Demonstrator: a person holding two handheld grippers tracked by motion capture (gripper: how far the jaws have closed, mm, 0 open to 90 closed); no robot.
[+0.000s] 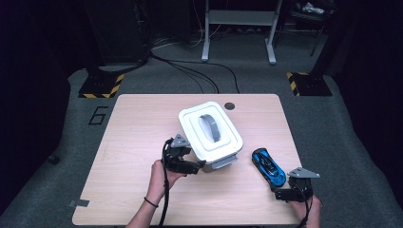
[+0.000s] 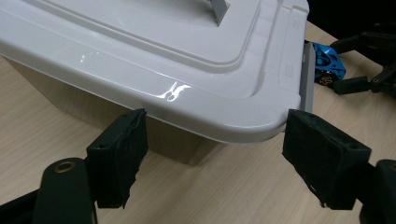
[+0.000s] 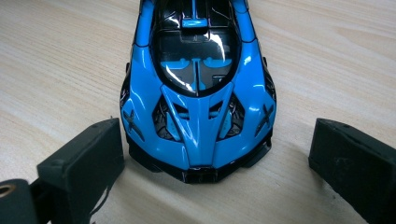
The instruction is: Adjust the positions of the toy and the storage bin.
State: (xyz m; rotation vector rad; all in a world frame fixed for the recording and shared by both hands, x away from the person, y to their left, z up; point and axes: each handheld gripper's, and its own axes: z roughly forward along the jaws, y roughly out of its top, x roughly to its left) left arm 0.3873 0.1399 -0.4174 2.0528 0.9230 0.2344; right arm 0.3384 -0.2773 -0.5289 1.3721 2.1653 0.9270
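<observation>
left gripper open, jaws apart, nothing clamped; white lidded box just ahead of it, corner of lid rim between the pads | right gripper open, pads clear of blue toy car, car end just ahead between the jaws | both things on table

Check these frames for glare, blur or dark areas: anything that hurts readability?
High view: table evenly lit, surroundings nearly black, picture slightly soft. Left gripper view: a small bright glare streak on the white box lid, near jaws a little soft. Right gripper view: specular highlights on the blue toy car, detail crisp.
</observation>
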